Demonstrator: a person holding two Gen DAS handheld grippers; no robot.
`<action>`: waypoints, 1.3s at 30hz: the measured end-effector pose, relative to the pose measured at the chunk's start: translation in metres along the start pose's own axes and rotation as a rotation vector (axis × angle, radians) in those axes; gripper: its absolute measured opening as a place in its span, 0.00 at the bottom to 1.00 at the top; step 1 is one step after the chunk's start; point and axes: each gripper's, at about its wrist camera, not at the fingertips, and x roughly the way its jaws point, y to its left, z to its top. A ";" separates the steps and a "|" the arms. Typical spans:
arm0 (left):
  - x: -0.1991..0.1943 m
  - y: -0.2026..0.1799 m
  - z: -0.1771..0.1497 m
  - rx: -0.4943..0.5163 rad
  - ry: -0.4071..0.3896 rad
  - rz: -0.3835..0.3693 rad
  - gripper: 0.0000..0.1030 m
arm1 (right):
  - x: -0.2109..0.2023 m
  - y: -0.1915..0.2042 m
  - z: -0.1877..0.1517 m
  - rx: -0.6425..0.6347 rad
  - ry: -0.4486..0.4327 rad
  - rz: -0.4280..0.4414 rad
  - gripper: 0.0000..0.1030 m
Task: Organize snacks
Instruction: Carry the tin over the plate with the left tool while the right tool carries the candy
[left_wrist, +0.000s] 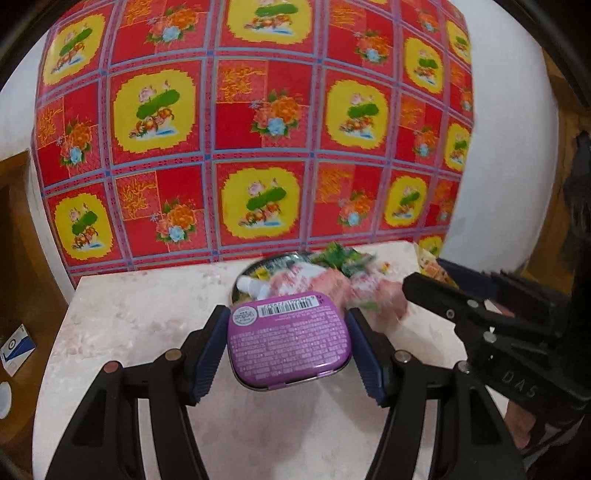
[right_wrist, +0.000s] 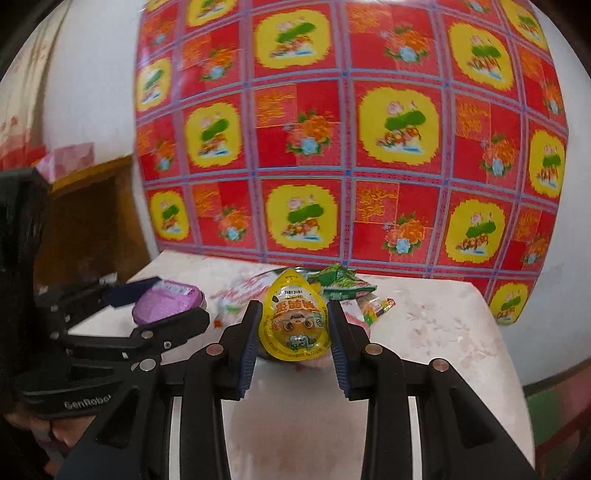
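I am carrying a purple tin (left_wrist: 288, 339), label side up, clamped between the pads of my left gripper (left_wrist: 286, 347) above the near part of the pale counter (left_wrist: 129, 325). My right gripper (right_wrist: 291, 332) is grasping a yellow teardrop snack packet (right_wrist: 293, 325) at its sides, just right of the tin. Beyond both, toward the far edge, a round metal tray (left_wrist: 251, 269) is holding pink and green wrappers (left_wrist: 340, 258), blurred here, under a red floral wall covering (left_wrist: 258, 129). I am judging the risk as twofold: the smooth tin sliding from the pads if I tilt it, and the two grippers, working this close, knocking together or sweeping wrappers off the tray.
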 end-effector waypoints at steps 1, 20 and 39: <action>0.003 0.000 0.001 0.006 -0.013 0.012 0.65 | 0.006 -0.003 0.001 0.014 -0.001 -0.017 0.35; 0.056 0.015 0.037 0.065 0.023 -0.024 0.65 | 0.078 -0.014 0.037 -0.079 0.103 0.079 0.35; 0.134 0.026 0.072 0.099 0.221 -0.236 0.65 | 0.124 -0.026 0.053 -0.254 0.268 0.225 0.35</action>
